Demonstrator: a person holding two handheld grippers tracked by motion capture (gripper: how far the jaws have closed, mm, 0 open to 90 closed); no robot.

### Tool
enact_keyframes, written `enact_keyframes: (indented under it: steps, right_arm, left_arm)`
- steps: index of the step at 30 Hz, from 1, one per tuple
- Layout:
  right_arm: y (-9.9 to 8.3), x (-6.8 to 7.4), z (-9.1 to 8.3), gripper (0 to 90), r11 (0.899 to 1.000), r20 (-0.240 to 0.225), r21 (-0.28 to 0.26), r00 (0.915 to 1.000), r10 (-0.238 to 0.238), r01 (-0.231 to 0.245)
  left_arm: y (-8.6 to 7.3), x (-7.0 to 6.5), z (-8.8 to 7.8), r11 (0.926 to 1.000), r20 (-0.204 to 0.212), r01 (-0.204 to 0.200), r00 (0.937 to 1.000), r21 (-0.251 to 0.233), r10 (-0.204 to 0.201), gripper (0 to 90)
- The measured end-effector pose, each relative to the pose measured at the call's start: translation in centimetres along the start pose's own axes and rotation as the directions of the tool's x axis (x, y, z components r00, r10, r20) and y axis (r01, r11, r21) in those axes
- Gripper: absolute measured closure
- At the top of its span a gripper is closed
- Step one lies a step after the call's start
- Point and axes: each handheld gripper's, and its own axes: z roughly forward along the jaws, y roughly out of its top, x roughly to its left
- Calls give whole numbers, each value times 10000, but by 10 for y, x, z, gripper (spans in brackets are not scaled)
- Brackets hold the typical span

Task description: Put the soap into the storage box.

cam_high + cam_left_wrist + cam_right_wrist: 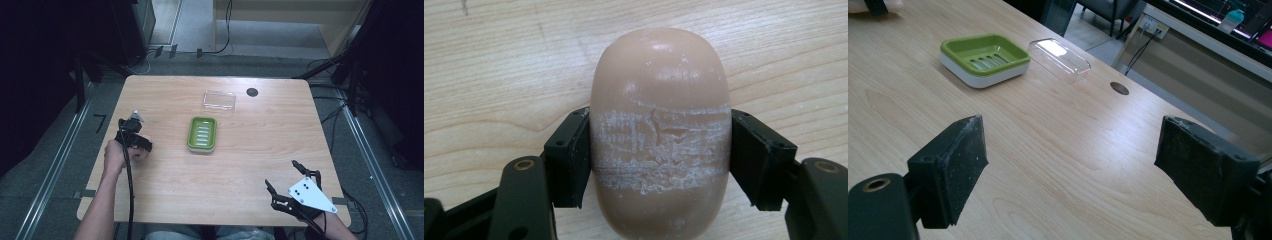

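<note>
At table centre green soap dish [202,134] empty; left fingers [569,160] clamp soap bar [660,130]; right fingers [955,167] spread.

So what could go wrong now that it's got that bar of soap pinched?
The soap is rounded and already scraped white where the left gripper clamps it, so it might slip out or get gouged deeper. The green soap dish sits near the clear lid; a clumsy drop could knock either.
</note>
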Motion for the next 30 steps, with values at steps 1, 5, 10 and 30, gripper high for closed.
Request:
enact_keyframes:
  steps: [1, 5, 10, 30]
  right_arm:
    - [0, 0, 0, 131, 10000, 25, 16, 10000, 16, -16]
    - [-1, -1, -1, 131, 9999, 77, 40, 9999, 115, -115]
    - [-1, -1, -1, 131, 9999, 76, 37, 9999, 121, -122]
    - [-2, -1, -3, 130, 9999, 56, 105, 10000, 79, -80]
  left_arm:
    - [1, -1, 0, 10000, 35, -26, 10000, -12, 26, 338]
    - [2, -5, 1, 9999, 62, -143, 9999, -49, 143, 338]
    - [4, -8, 1, 9995, 115, -322, 9994, -16, 322, 338]
    - [17, -22, -5, 9969, 551, -771, 9954, -169, 779, 338]
